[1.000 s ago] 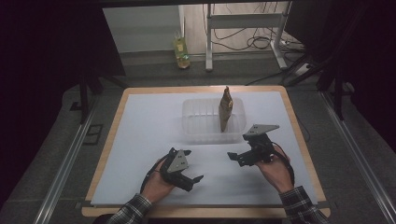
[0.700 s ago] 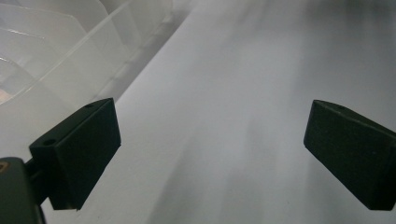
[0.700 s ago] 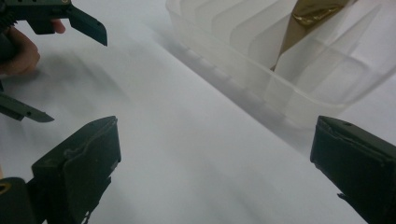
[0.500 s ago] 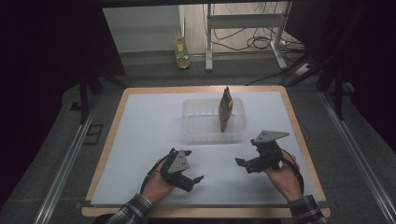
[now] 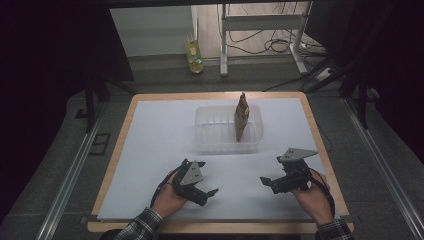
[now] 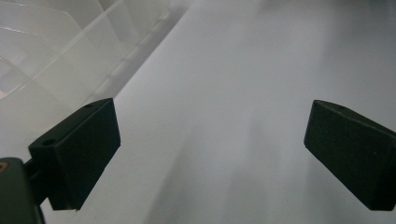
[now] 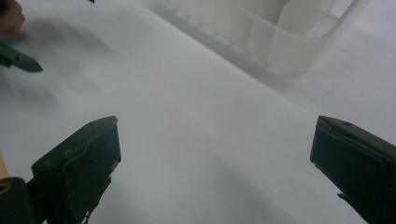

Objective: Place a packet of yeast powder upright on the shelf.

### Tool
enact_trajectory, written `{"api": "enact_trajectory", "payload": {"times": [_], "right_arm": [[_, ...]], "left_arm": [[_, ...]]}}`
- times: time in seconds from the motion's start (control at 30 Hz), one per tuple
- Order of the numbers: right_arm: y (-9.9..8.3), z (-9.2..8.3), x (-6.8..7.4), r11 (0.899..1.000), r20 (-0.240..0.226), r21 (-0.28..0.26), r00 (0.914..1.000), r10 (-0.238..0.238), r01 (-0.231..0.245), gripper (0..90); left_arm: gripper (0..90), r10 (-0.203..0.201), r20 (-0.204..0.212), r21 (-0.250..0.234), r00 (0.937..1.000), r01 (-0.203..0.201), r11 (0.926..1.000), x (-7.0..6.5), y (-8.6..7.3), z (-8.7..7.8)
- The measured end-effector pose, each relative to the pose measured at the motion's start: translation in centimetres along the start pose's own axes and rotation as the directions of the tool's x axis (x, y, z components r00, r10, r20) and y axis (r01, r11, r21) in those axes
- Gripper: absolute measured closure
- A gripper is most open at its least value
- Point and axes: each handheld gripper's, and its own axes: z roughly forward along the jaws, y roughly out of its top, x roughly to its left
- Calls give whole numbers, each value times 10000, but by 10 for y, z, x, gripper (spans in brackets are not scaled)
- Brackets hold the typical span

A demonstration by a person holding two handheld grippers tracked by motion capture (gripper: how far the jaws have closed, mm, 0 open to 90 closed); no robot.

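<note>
1. Brown pouch [image 5: 241, 118] standing upright inside clear plastic bin [image 5: 205, 135], ahead of both grippers and well apart from each; slightly nearer the right gripper's side.
2. Clear plastic bin resting on the white sheet [image 5: 150, 150] that covers the desk [image 5: 120, 150], between the two grippers' lines and beyond them; ribbed wall visible at upper left in the left gripper view [image 6: 56, 60] and at upper right in the right gripper view [image 7: 280, 42].
3. Left gripper [image 5: 212, 191] held low over the white sheet, jaws wide apart, nothing between them but bare sheet [image 6: 210, 116]; pointing to the right, toward the right gripper.
4. Right gripper [image 5: 264, 181] also low over the sheet, jaws spread wide, empty; pointing left, toward the left gripper, whose jaw tip appears at the upper left edge of the right gripper view [image 7: 18, 58].
5. Both grippers near each other, not touching, bare sheet in the gap.
6. Yellow-green bottle [image 5: 194, 56] on the floor beyond the desk, far ahead of both grippers.
</note>
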Motion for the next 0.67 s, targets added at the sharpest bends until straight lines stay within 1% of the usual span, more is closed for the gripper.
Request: {"api": "enact_trajectory", "payload": {"times": [0.33, 0.53, 0.6, 0.67], "right_arm": [[-21, 4, -1, 9974, 11, 712, 9999, -104, 103, 20], [-35, 11, -5, 9917, -60, 1283, 10000, -42, 49, 20], [-38, 13, -5, 9884, -72, 1517, 10000, -17, 28, 20], [-40, 15, -6, 9867, -105, 1627, 9999, -49, 65, 20]], "left_arm": [[29, 73, 47, 108, 10000, -73, 9999, -1, -1, 2], [27, 162, 47, 184, 9999, -163, 9997, -1, -1, 2], [27, 120, 50, 142, 9999, -121, 9998, -1, -1, 2], [27, 154, 32, 170, 9999, -155, 9997, -1, -1, 2]]}}
